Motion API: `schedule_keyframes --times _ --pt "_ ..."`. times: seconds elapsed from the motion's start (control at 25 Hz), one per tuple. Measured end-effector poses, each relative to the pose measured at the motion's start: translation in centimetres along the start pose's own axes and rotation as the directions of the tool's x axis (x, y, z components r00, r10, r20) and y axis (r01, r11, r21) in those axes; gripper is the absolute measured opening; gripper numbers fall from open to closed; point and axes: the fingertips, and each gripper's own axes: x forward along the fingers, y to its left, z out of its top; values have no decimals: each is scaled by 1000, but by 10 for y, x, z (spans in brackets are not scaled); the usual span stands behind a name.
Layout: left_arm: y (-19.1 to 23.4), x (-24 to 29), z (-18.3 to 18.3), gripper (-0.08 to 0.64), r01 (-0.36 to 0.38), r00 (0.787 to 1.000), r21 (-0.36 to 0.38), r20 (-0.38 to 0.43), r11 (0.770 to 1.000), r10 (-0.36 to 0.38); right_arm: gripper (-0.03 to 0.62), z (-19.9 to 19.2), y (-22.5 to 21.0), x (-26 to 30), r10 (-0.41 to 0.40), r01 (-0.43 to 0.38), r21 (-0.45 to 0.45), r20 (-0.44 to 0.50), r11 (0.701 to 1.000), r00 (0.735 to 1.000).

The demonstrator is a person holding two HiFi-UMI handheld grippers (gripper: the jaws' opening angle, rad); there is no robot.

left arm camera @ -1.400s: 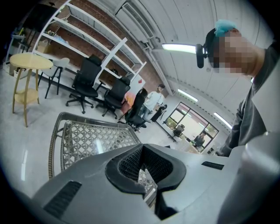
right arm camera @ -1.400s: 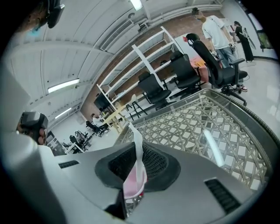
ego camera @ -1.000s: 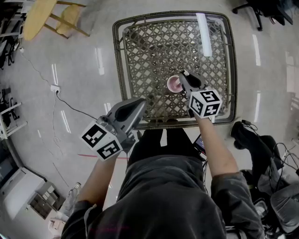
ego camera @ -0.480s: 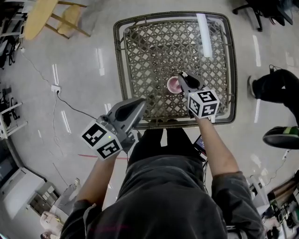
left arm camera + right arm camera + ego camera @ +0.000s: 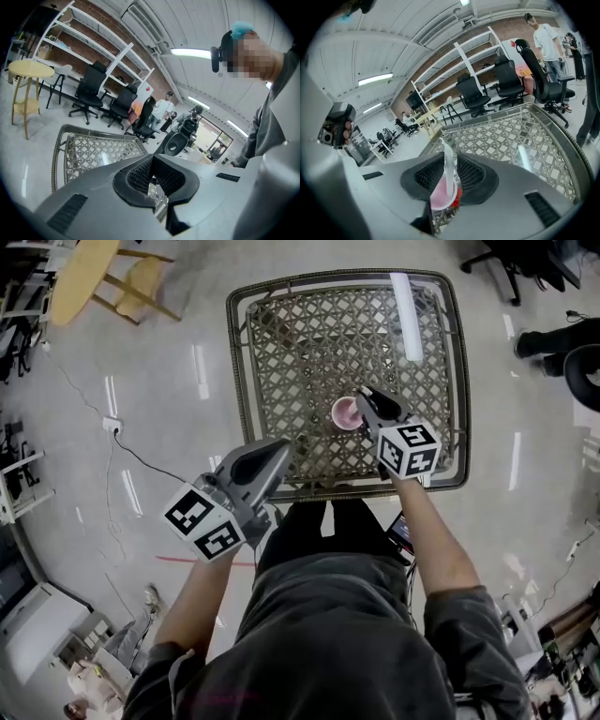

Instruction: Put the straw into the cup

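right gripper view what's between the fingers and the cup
The straw, clamped by the right gripper, reaches down to the pink cup; the right gripper view shows nothing else there.

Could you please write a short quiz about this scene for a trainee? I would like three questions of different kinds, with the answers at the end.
1. Multiple choice: what is between the jaws of the right gripper?
A. a spoon
B. the straw
C. nothing

2. True or false: the left gripper is holding the cup.

3. Fill in the missing word: the cup standing on the lattice table is ____ in colour.

Key:
1. B. The jaws are shut on the straw, right over the cup.
2. False. The left gripper is away from the cup, with its jaws together and nothing in them.
3. pink
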Motion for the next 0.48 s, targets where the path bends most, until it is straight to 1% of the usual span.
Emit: schedule_keyframes --times 0.2,0.48 --pt "-10 2 9 9 18 1000 14 23 1000 -18 46 10 1 -14 -10 10 -3 12 1000 1000" --pt "-26 7 22 9 45 998 40 51 998 -47 46 35 18 -46 -1 2 -4 69 1000 998"
